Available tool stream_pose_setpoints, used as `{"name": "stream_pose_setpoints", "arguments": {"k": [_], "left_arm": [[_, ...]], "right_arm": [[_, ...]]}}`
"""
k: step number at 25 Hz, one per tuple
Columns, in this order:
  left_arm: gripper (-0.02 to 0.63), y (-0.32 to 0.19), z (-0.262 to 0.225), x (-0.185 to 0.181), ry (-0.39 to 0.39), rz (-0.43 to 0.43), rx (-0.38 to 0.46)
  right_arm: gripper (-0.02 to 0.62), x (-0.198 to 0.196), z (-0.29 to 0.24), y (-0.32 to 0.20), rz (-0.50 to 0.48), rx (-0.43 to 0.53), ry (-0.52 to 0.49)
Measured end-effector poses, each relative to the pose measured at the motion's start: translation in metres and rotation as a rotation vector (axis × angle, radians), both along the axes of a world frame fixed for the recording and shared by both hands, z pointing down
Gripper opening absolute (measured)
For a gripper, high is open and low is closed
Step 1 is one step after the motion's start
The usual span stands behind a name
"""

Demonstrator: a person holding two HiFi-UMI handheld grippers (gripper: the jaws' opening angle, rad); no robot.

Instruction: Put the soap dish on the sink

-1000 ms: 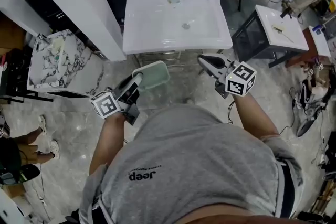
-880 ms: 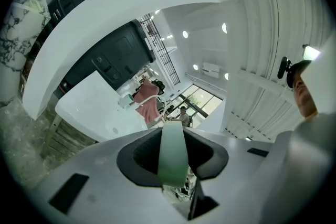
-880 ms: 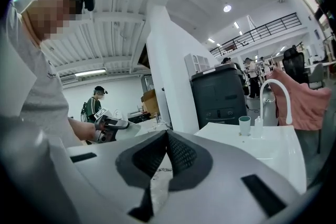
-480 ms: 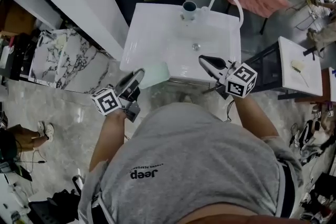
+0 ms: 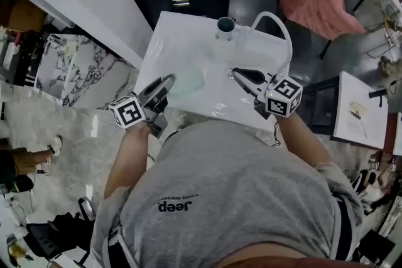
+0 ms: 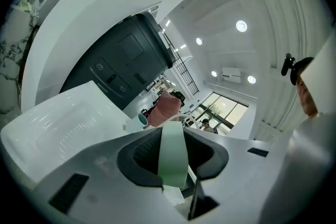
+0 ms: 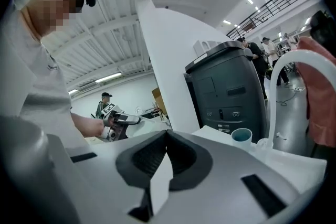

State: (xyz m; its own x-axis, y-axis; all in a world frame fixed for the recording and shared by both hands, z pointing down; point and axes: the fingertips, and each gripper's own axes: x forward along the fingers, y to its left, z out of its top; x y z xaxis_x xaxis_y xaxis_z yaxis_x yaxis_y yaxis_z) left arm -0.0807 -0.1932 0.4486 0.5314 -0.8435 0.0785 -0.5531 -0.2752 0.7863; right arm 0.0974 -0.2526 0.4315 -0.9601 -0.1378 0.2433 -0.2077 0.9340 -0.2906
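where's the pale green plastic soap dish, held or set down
Held: left gripper shut on the soap dish, over the white ceramic sink.

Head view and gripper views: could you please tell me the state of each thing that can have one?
soap dish: gripped by its rim, held over the sink's front.
left gripper: shut on the soap dish.
right gripper: fingers together, empty.
cup: upright at the sink's back edge, beside the faucet.
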Motion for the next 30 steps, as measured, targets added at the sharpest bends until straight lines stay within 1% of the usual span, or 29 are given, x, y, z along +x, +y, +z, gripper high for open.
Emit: {"name": "stream_pose_setpoints", "arguments": {"k": [4, 9, 13, 19, 24, 30], "left_arm": [[0.101, -0.023, 0.006, -0.009, 0.001, 0.017, -0.017], [0.101, -0.054, 0.019, -0.028, -0.014, 0.074, -0.029], [0.101, -0.075, 0.025, -0.042, -0.014, 0.133, -0.038], [0.101, -0.114, 0.041, -0.084, -0.065, 0.170, -0.047], [0.101, -0.149, 0.069, -0.115, -0.118, 0.177, -0.073], [0.101, -0.195, 0.099, -0.129, -0.164, 0.200, -0.102]], "right_arm": [[0.054, -0.007, 0.005, -0.018, 0.023, -0.004, 0.004], [0.054, -0.027, 0.004, -0.040, 0.076, 0.040, 0.011], [0.054, -0.045, 0.008, -0.057, 0.141, 0.064, 0.013], [0.054, -0.079, 0.018, -0.082, 0.196, 0.092, 0.039], [0.054, -0.100, 0.033, -0.099, 0.221, 0.090, 0.065], [0.054, -0.120, 0.059, -0.107, 0.206, 0.060, 0.100]]}}
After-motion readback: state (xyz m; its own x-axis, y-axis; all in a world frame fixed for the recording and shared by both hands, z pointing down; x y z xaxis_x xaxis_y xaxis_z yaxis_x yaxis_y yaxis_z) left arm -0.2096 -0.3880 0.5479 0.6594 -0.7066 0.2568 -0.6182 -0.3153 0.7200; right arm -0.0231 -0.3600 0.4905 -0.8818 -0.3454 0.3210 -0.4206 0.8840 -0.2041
